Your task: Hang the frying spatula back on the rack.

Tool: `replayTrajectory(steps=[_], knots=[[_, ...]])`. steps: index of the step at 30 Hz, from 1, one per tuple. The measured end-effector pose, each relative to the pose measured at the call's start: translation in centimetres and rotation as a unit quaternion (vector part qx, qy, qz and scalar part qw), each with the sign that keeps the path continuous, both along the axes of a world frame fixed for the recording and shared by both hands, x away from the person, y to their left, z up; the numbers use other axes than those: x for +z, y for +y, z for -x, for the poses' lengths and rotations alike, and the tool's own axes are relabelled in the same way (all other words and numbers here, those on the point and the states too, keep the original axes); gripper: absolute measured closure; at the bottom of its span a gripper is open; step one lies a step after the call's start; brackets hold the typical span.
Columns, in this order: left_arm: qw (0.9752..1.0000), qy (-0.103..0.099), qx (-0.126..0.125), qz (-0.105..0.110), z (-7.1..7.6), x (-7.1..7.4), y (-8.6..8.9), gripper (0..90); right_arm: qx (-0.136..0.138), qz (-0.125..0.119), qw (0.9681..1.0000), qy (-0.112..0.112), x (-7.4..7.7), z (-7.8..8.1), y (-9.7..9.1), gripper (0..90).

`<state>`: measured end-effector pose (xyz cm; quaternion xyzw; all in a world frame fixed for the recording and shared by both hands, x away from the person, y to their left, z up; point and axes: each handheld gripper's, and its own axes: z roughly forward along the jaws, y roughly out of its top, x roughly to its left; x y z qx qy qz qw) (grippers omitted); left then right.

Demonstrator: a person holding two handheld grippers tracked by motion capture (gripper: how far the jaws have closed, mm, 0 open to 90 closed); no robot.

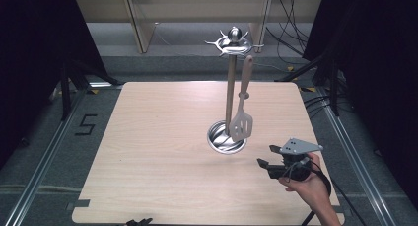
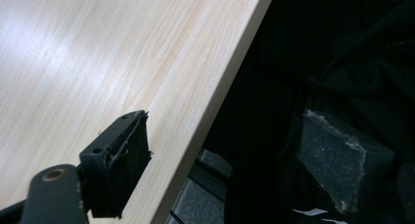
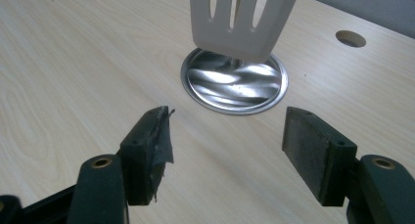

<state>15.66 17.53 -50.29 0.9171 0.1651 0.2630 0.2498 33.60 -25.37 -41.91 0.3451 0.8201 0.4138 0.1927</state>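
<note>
Inspection of the tabletop (image 1: pixel 148 152): a utensil stand (image 1: pixel 230 95) sits right of centre, consisting of a round polished steel base (image 3: pixel 234 82), an upright pole and a hooked crown at the top. A pale slotted spatula (image 1: pixel 242 107) hangs by its handle end from one hook, its blade (image 3: pixel 242 18) suspended just above the base and apart from it. The right claw (image 1: pixel 268 162), held in the person's hand (image 1: pixel 310 186), sits low over the tabletop, near the base on the person's side, pointing toward the stand; its jaws stand well apart with nothing between them. The left claw (image 2: pixel 220 150) rests at the near tabletop edge, jaws likewise apart and empty, well away from the work. Assessment: the spatula appears light, stiff and of smooth plastic, free to swing on its hook, so any contact on the blade would likely set it turning. The flat handle just above the blade looks the soundest place to grip, pads against its two broad faces. The stand looks top-heavy and could tip under a sideways pull.
</note>
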Motion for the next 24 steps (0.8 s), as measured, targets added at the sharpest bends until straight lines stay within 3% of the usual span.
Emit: replayTrajectory(steps=[3, 6, 7, 10, 18, 19, 20, 24], knots=[[1.0000, 0.001, 0.002, 0.004, 0.1, -0.1, 0.0, 18.2, 0.005, -0.007, 0.9999, 0.013, -0.3, 0.2, 0.1, 35.4], [1.0000, 0.000, 0.001, 0.001, 0.0, 0.0, 0.0, 18.1, 0.007, -0.004, 1.0000, 0.005, -0.4, 0.3, 0.0, 35.2], [1.0000, 0.001, 0.000, 0.000, 0.0, 0.0, 0.0, 18.2, 0.006, -0.009, 0.9998, 0.017, -0.5, 0.6, 0.1, 35.1], [1.0000, -0.004, 0.000, 0.005, 0.1, -0.1, 0.0, 18.2, 0.013, -0.007, 0.9999, 0.006, -0.7, 0.8, -0.3, 34.8], [1.0000, 0.002, 0.001, 0.000, 0.0, 0.0, 0.0, 18.2, -0.001, -0.015, 0.9996, 0.026, -1.3, 1.3, -0.4, 34.5], [1.0000, -0.001, 0.000, 0.004, 0.0, -0.2, 0.0, 18.2, 0.001, -0.015, 0.9996, 0.025, -1.5, 1.3, -0.5, 34.4], [1.0000, -0.001, 0.000, 0.004, 0.0, -0.2, 0.0, 18.2, 0.008, -0.007, 0.9999, 0.011, -1.6, 1.1, -0.7, 34.4], [1.0000, 0.007, -0.005, -0.001, 0.0, -0.1, 0.0, 18.2, 0.007, -0.008, 0.9997, 0.023, -1.9, 1.4, -0.9, 34.3]])
